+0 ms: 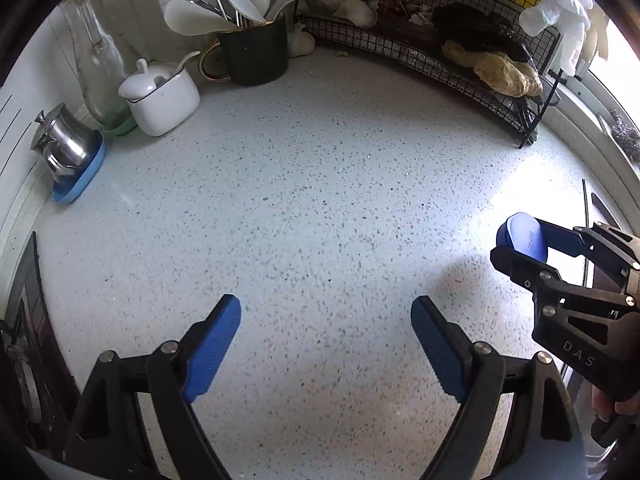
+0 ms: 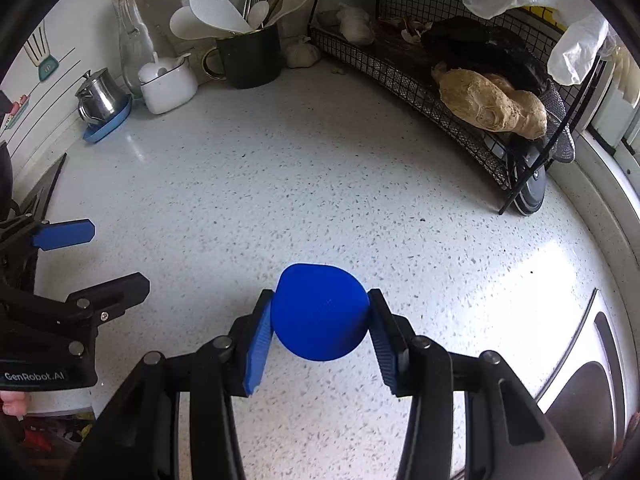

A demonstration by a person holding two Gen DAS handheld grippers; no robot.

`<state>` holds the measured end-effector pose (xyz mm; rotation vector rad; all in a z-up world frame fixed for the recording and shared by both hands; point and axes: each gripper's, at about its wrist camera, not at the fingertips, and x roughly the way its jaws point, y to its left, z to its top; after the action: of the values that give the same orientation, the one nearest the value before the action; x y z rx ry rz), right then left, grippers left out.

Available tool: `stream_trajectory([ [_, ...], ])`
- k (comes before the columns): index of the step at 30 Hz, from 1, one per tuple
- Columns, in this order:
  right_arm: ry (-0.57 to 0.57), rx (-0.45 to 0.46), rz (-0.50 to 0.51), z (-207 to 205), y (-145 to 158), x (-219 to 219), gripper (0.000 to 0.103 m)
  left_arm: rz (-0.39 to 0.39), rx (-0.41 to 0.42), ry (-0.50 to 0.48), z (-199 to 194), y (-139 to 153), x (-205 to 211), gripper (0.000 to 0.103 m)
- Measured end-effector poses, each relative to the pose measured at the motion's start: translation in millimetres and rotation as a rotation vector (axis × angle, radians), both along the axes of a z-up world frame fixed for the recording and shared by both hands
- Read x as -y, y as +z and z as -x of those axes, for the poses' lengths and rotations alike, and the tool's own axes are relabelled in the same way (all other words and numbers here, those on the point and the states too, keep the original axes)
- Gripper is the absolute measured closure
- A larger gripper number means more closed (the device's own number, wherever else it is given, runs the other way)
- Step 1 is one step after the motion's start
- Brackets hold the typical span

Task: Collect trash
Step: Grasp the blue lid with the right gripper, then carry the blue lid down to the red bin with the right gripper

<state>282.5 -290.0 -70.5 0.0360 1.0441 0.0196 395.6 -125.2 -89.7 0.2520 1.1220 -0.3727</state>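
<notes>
A round blue lid (image 2: 320,316) is pinched by its edges between the blue pads of my right gripper (image 2: 320,322), a little above the speckled white countertop (image 2: 320,168). In the left wrist view the same lid (image 1: 524,238) shows at the right edge, held in the right gripper (image 1: 514,245). My left gripper (image 1: 326,344) hovers over bare counter with its jaws wide apart and nothing between them. It also shows at the left edge of the right wrist view, where the left gripper (image 2: 102,262) is open.
Along the back wall stand a steel pitcher on a blue saucer (image 1: 66,152), a glass bottle (image 1: 98,60), a white sugar pot (image 1: 162,96) and a dark mug of utensils (image 1: 254,54). A black wire rack (image 2: 460,92) with ginger fills the back right. A sink rim (image 2: 576,360) lies at right.
</notes>
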Motion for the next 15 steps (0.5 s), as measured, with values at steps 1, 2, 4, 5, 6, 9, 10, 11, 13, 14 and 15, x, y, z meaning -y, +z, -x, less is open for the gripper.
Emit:
stream_trajectory([
  [1, 0.001, 0.004, -0.002, 5.8, 3.9, -2.4, 0.060, 0.005, 0.004, 0.002, 6.0, 3.3, -3.6, 0.017],
  [2, 0.002, 0.007, -0.002, 13.1, 5.5, -3.0, 0.060, 0.010, 0.009, 0.004, 12.1, 6.7, -8.5, 0.017],
  [4, 0.007, 0.015, 0.001, 27.7, 12.0, -13.1, 0.060, 0.019, 0.017, 0.008, 24.8, 13.7, -18.3, 0.017],
  [5, 0.009, 0.019, 0.002, 35.3, 16.3, -16.1, 0.060, 0.023, 0.022, 0.010, 31.6, 17.1, -24.5, 0.017],
  [6, 0.010, 0.022, 0.003, 43.0, 18.4, -19.8, 0.060, 0.028, 0.027, 0.012, 38.5, 20.5, -30.6, 0.017],
  [9, 0.015, 0.035, 0.011, 64.2, 29.6, -30.3, 0.060, 0.038, 0.038, 0.018, 52.2, 27.1, -46.1, 0.017],
  [10, 0.017, 0.039, 0.013, 74.9, 33.0, -35.2, 0.060, 0.044, 0.042, 0.019, 60.4, 30.7, -53.1, 0.017],
  [11, 0.021, 0.042, 0.015, 85.6, 36.3, -40.9, 0.060, 0.049, 0.045, 0.021, 67.3, 33.4, -58.5, 0.017],
  [13, 0.026, 0.048, 0.016, 99.8, 40.9, -52.4, 0.060, 0.062, 0.050, 0.021, 80.7, 37.2, -69.0, 0.017],
  [14, 0.028, 0.049, 0.015, 100.2, 42.5, -55.8, 0.060, 0.066, 0.052, 0.022, 88.7, 39.0, -74.9, 0.017],
  [15, 0.029, 0.052, 0.013, 109.4, 45.7, -61.4, 0.060, 0.070, 0.054, 0.022, 96.9, 40.5, -81.1, 0.017],
])
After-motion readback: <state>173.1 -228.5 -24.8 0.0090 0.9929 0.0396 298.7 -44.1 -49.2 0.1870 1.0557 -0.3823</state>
